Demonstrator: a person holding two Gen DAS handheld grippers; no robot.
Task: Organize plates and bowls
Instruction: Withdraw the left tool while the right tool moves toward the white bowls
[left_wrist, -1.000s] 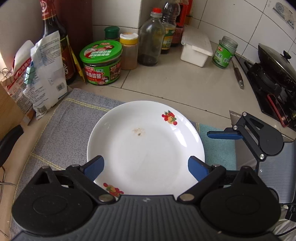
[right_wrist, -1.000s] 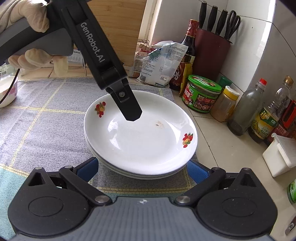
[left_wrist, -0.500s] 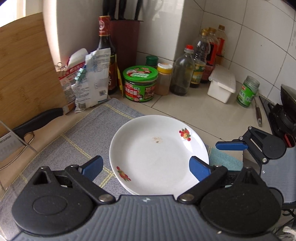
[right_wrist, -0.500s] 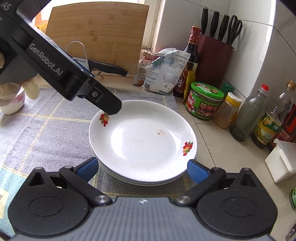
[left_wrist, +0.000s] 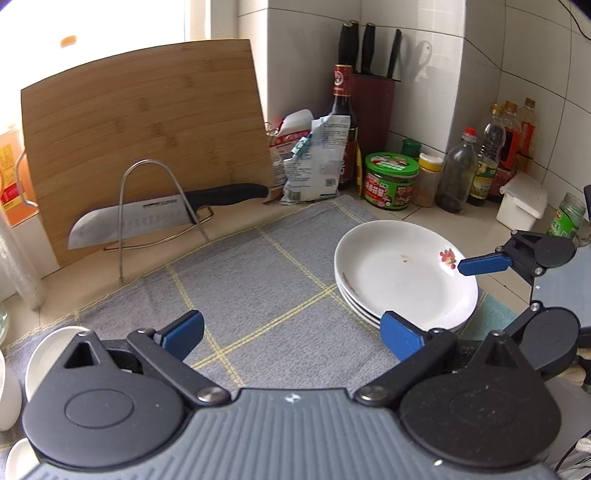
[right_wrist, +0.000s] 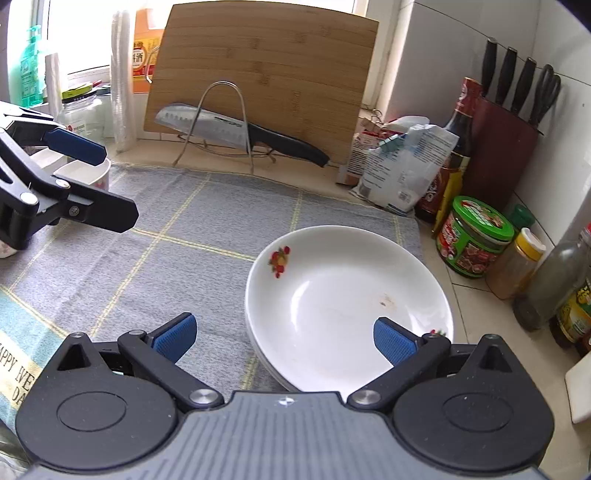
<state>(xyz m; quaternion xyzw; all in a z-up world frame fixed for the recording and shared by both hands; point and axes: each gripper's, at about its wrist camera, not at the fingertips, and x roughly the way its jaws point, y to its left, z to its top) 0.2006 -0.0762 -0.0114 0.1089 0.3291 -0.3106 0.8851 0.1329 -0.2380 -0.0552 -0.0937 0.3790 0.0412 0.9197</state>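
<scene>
Plates (right_wrist: 347, 302) stacked on mat (left_wrist: 266, 295); left claw (left_wrist: 291, 334) opening, empty, tilted downward; right claw (right_wrist: 284, 338) apparently open, likewise angled.

There are three white plates (left_wrist: 402, 273) in one stack, two grippers, one big knife (left_wrist: 162, 216), one wooden board (left_wrist: 144, 136), one green jar (left_wrist: 390, 180) and four knives in the block (right_wrist: 504, 162).

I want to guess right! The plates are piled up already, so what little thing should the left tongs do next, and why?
Probably swing toward the white bowls at the mat's near-left corner. The plate stack sits finished on the mat, nothing lies between the left tongs, whose jaws are opening, and the bowls remain ungathered. The right tongs hover empty by the plates.
</scene>
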